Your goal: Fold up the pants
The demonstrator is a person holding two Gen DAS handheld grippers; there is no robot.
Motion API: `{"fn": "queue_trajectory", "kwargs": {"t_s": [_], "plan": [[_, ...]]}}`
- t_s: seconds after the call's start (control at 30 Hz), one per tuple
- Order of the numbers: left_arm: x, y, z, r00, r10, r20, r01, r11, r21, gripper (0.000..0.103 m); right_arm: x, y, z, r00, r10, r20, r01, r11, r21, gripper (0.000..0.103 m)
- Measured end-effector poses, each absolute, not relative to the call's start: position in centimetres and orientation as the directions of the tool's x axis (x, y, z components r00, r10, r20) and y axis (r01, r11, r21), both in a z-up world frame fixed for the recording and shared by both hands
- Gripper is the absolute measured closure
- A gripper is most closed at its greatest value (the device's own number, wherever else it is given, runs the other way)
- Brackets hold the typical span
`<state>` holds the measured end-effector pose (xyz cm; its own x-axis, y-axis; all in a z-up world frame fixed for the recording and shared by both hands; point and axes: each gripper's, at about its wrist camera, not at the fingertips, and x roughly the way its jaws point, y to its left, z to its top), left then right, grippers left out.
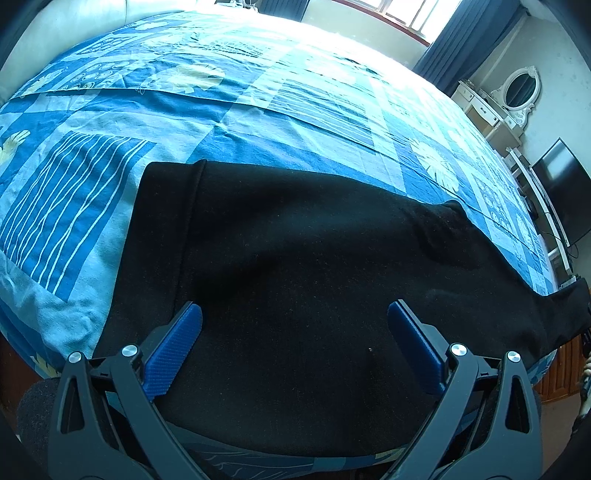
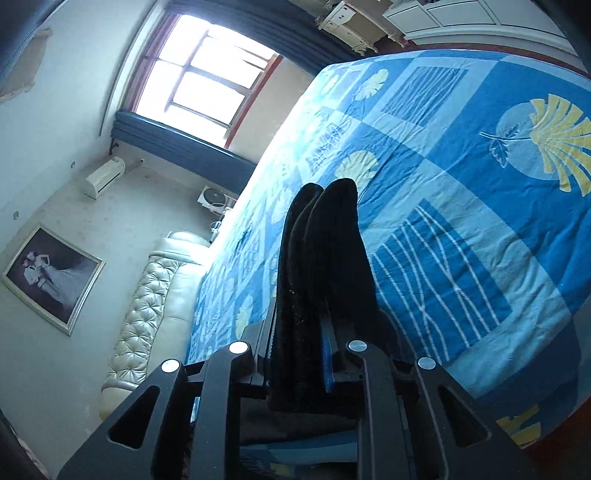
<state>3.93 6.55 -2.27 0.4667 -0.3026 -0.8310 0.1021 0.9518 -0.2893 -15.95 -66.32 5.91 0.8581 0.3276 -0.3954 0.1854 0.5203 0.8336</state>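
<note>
Right gripper (image 2: 314, 332) pinches bunched black pants (image 2: 325, 258).

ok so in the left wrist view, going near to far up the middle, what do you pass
left gripper with its jaws open → black pants lying flat → blue patterned bedspread → window at the far wall
</note>
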Motion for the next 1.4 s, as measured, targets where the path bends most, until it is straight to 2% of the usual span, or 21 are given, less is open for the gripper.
{"fn": "queue_trajectory", "kwargs": {"t_s": [0.23,0.43,0.63,0.8,0.97,1.13,1.17,1.23,1.3,1.37,1.4], "plan": [[2.8,6.4,-1.7,0.463,-0.306,-0.832,0.129,0.952,-0.278,0.003,-10.8,-56.5,10.2,0.819,0.448,-0.358,0.043,0.574,0.817,0.087],[2.6,6.0,-1.6,0.45,-0.316,-0.836,0.135,0.949,-0.286,0.003,-5.2,-48.2,7.7,0.735,0.576,-0.357,-0.02,0.545,0.838,0.088],[2.4,5.6,-0.7,0.461,-0.344,-0.818,0.162,0.939,-0.303,0.003,-1.0,-40.5,4.2,0.634,0.658,-0.407,-0.038,0.551,0.834,0.088],[2.3,5.4,-0.5,0.454,-0.36,-0.815,0.164,0.933,-0.321,0.003,1.1,-34.9,0.8,0.545,0.662,-0.515,-0.024,0.626,0.779,0.088],[2.3,5.2,-0.6,0.447,-0.369,-0.815,0.168,0.929,-0.329,0.003,1.5,-30.5,-1.6,0.476,0.571,-0.669,-0.031,0.771,0.636,0.088],[2.1,5.0,-0.9,0.437,-0.369,-0.82,0.167,0.929,-0.329,0.003,1.1,-28.3,-2.8,0.441,0.47,-0.765,-0.049,0.863,0.502,0.087],[2.1,5.0,-1.0,0.435,-0.369,-0.822,0.166,0.929,-0.33,0.003,1.3,-28.0,-3.3,0.428,0.468,-0.773,-0.054,0.867,0.495,0.086],[2.1,5.0,-1.1,0.43,-0.368,-0.824,0.163,0.93,-0.33,0.003,1.3,-27.9,-3.8,0.421,0.479,-0.77,-0.053,0.861,0.507,0.078],[2.2,5.0,-1.3,0.426,-0.368,-0.826,0.161,0.93,-0.331,0.003,1.2,-27.9,-4.1,0.418,0.527,-0.74,-0.05,0.827,0.56,0.068],[2.2,5.1,-1.3,0.428,-0.363,-0.827,0.159,0.932,-0.327,0.003,1.0,-27.5,-4.4,0.398,0.581,-0.71,-0.058,0.788,0.612,0.063],[2.2,5.1,-1.3,0.429,-0.362,-0.828,0.158,0.932,-0.326,0.003,1.0,-27.2,-4.7,0.385,0.597,-0.704,-0.063,0.778,0.626,0.057]]}}
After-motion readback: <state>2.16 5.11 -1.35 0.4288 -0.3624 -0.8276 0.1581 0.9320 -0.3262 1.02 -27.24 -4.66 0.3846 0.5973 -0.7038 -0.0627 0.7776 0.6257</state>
